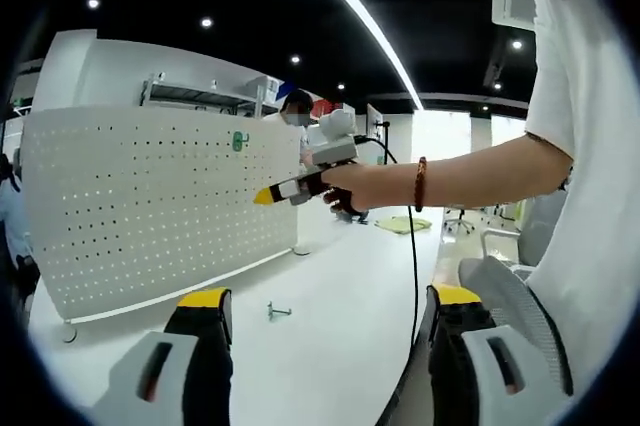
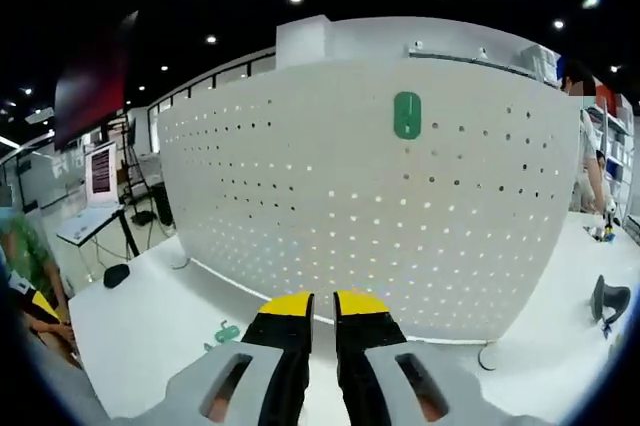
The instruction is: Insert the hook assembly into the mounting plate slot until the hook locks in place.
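Yellow-tipped jaws of the left gripper rise nearest the lens in the left gripper view, spread wide with nothing between them, and just beyond them a small metal hook lies flat on the white tabletop. It sits slightly left of the midline between the jaws, nearer the left jaw, its long axis running roughly across the view rather than along the jaws. That makes the left gripper the nearer one for a pickup, in my judgement; a short reach forward and down would bracket it, though the jaws may need to turn to close across the thin wire.

Past the hook stands the white pegboard (the mounting plate, I take it), upright along the far side of the tabletop, with a green plate fixed high on its face. The right gripper shows here held up in a hand near the board's right end; in the right gripper view its own jaws are pressed together on nothing visible, pointing at the board below the green plate. A small green piece lies on the tabletop to the left of those jaws; what it is I cannot tell.

Open tabletop surrounds the hook, and its right edge is well apart.
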